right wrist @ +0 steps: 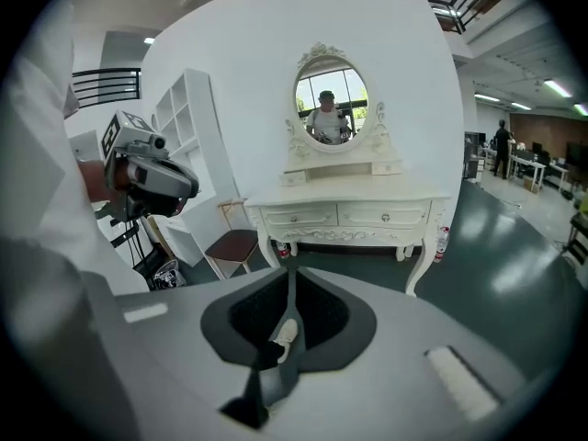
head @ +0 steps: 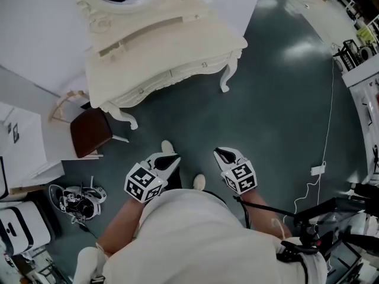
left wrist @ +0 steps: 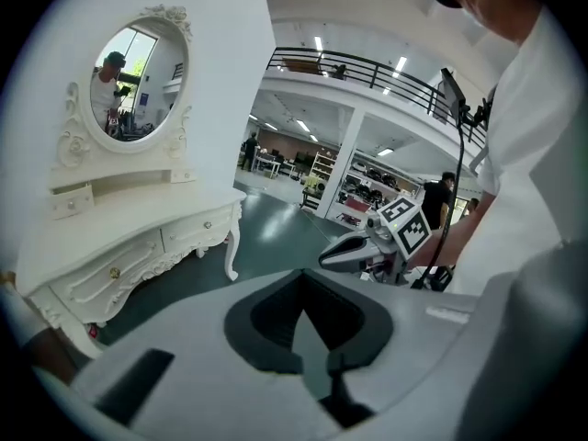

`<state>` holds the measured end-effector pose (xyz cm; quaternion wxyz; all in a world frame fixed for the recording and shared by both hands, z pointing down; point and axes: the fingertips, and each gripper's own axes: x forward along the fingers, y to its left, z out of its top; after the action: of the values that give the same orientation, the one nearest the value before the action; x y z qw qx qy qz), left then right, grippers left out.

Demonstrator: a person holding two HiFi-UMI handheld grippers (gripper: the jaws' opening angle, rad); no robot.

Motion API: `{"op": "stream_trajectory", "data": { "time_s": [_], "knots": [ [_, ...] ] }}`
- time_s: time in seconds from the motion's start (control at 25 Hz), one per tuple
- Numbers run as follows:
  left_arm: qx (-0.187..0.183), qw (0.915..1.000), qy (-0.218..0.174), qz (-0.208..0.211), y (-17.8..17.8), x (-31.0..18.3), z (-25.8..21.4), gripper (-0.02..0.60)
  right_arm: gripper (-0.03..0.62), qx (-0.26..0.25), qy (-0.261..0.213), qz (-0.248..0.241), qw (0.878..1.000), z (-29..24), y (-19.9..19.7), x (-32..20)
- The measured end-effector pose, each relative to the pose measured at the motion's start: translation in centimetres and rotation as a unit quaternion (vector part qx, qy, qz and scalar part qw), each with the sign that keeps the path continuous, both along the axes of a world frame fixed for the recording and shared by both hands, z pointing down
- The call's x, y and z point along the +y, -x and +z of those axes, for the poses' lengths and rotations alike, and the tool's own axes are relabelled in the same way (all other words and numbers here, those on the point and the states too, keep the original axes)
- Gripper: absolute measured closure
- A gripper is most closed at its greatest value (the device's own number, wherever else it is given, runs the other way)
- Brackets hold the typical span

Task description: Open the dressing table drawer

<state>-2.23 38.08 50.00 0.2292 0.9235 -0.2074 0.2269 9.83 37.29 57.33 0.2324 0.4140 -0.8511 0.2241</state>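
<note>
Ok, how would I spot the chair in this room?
Find the cream carved dressing table with the oval mirror, against the white wall. At its left end stands the chair, next to white shelves. Its dark brown seat sets it apart from the pale furniture around it.

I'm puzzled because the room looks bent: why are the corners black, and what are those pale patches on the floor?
Right gripper view: a wide-angle lens leaves black corners and bows the edges of the white wall behind the white carved dressing table. Left gripper view: the same dark ring. Head view: the pale patches are glare on the glossy dark green floor.
</note>
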Motion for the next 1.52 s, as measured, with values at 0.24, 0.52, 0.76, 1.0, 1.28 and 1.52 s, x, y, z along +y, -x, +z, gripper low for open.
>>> {"op": "stream_trajectory", "data": {
  "time_s": [0.24, 0.52, 0.76, 1.0, 1.28, 1.52],
  "knots": [
    [0.017, 0.9995, -0.011, 0.026, 1.1, -10.4, 0.4, 0.58, 0.558, 0.008, 0.005, 0.027, 1.0, -0.1, 1.2, -9.5],
    [0.037, 0.9957, -0.04, 0.075, 2.8, -22.7, -2.1, 0.58, 0.577, 0.043, -0.017, 0.058, 0.997, -2.7, 2.5, -22.5],
    [0.039, 0.9969, -0.026, 0.063, 6.5, -29.2, -1.7, 0.581, 0.58, 0.059, -0.018, 0.071, 0.996, -3.2, 4.0, -30.6],
    [0.047, 0.9988, -0.012, 0.008, 8.6, -35.0, -1.7, 0.581, 0.58, 0.06, -0.008, 0.059, 0.996, -2.2, 3.9, -38.7],
    [0.038, 0.9979, -0.007, -0.053, 7.8, -43.3, -2.2, 0.581, 0.566, 0.061, -0.007, 0.054, 0.997, -0.6, 0.4, -51.5],
    [0.024, 0.9946, -0.021, -0.099, 5.6, -50.5, -3.8, 0.581, 0.544, 0.068, -0.002, 0.046, 0.997, 1.4, -2.9, -62.3]
  ]
}}
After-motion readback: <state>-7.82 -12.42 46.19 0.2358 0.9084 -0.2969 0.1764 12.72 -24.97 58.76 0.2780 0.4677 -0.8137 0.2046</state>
